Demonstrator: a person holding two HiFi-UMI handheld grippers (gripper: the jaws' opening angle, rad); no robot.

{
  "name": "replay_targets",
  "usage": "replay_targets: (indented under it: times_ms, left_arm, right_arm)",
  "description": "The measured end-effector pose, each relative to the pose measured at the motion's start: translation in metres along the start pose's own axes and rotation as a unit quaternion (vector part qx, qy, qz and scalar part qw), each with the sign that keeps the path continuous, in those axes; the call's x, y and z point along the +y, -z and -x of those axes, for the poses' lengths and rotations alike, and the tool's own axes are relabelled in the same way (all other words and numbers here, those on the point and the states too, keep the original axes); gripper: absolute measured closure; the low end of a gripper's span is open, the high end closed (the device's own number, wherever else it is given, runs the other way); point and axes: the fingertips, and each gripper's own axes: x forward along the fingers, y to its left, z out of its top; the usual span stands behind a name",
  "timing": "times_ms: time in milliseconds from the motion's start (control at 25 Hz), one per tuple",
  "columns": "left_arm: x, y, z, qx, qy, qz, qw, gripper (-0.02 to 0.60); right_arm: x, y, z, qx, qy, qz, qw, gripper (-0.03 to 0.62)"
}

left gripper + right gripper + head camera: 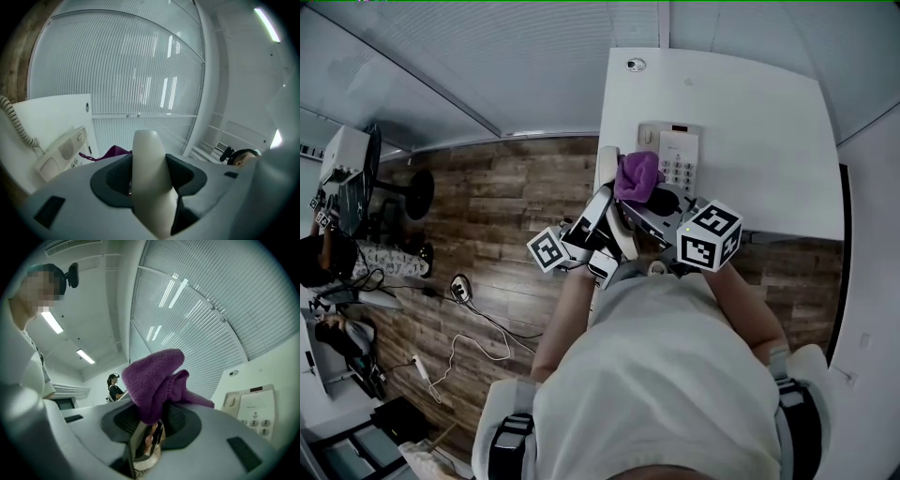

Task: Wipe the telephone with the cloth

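Left tongs clamped on the white handset, nose tipped up a bit. Right tongs pinch the purple cloth, held roughly level. Left forearm and right forearm, both bare, reach forward from the chest. The two tongs sit close together, side by side.

The white desk stands on a wooden floor. A white telephone sits on it near one edge. A small round cap is in the corner.
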Motion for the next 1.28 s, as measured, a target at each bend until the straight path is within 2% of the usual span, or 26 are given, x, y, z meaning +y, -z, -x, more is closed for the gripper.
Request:
replay_targets:
  times_ms: [320,520,800,1040,1280]
  left_arm:
    - [0.000,-0.004,-0.003,0.001,-0.003,-0.001,1.0000,0.353]
    - [-0.001,-0.010,-0.005,-0.009,-0.002,-0.001,1.0000,0.353]
    - [-0.003,-0.019,-0.009,-0.017,-0.006,-0.011,0.9998,0.353]
    - [-0.001,-0.021,-0.010,-0.017,-0.010,-0.021,0.9996,0.353]
    - [0.001,-0.013,-0.014,-0.010,-0.013,-0.035,0.9993,0.353]
  right_arm:
    - [0.008,0.012,-0.005,0.031,-0.044,-0.032,0.998,0.476]
    - [0.012,0.016,-0.006,0.056,-0.060,-0.027,0.996,0.477]
    - [0.023,0.023,0.002,0.121,-0.129,-0.052,0.983,0.477]
    - [0.025,0.021,0.006,0.130,-0.136,-0.028,0.982,0.477]
    - [0.021,0.024,0.016,0.123,-0.123,-0.014,0.985,0.477]
